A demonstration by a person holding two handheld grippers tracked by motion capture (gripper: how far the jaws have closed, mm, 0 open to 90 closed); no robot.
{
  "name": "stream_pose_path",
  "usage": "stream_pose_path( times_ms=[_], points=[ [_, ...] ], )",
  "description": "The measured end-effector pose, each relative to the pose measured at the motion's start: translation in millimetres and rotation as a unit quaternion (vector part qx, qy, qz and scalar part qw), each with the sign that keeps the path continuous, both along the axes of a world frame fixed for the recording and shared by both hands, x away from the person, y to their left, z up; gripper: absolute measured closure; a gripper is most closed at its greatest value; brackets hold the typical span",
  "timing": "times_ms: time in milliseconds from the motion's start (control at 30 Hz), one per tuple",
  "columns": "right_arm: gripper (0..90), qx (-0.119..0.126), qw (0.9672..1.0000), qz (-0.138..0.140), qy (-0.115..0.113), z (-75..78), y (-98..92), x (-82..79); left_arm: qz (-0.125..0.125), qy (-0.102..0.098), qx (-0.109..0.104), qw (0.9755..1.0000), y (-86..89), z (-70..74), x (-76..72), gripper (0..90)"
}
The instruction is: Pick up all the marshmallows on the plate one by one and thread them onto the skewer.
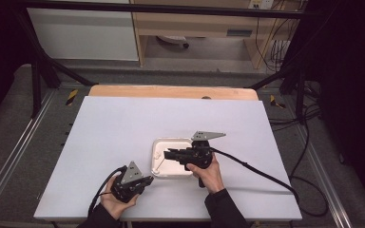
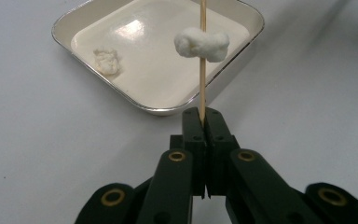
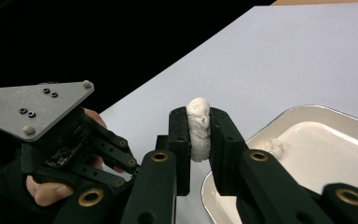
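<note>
Skewer (image 2: 202, 51) pinched between pressed-together jaws of left gripper (image 2: 204, 116), stick rising straight ahead of tips, one white lump (image 2: 201, 44) already threaded above tray (image 2: 158, 108). Held upright, likely so next piece can slide on. Right gripper (image 3: 199, 135) squeezes second lump (image 3: 198, 128) between pads, beside tray rim, likely for threading. Third piece (image 2: 107, 61) lies in tray.
</note>
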State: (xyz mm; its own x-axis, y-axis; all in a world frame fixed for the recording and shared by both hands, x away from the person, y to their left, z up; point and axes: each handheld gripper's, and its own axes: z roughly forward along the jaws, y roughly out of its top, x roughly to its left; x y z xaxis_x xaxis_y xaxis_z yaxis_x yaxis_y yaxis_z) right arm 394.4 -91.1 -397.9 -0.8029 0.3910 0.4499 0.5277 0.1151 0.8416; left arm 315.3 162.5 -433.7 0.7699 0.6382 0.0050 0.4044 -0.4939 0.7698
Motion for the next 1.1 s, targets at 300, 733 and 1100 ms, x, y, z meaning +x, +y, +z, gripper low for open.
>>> stream_pose_path(
  times_ms=[300,733,1100],
  points=[
    [80.9,0.004,1.0000,0.003,0.004,-2.1,1.3,-1.4,0.000,-0.001,-0.002,1.0000,0.3,-0.2,-0.2,88.9],
    [81.2,0.007,1.0000,0.004,0.006,-4.5,2.4,-3.1,-0.002,-0.001,-0.007,1.0000,-0.3,-1.5,-0.4,88.9],
    [81.5,0.011,0.9999,0.009,0.007,-6.5,3.2,-4.1,-0.002,-0.002,-0.011,0.9999,0.0,-1.6,-0.6,88.9]
  ],
)
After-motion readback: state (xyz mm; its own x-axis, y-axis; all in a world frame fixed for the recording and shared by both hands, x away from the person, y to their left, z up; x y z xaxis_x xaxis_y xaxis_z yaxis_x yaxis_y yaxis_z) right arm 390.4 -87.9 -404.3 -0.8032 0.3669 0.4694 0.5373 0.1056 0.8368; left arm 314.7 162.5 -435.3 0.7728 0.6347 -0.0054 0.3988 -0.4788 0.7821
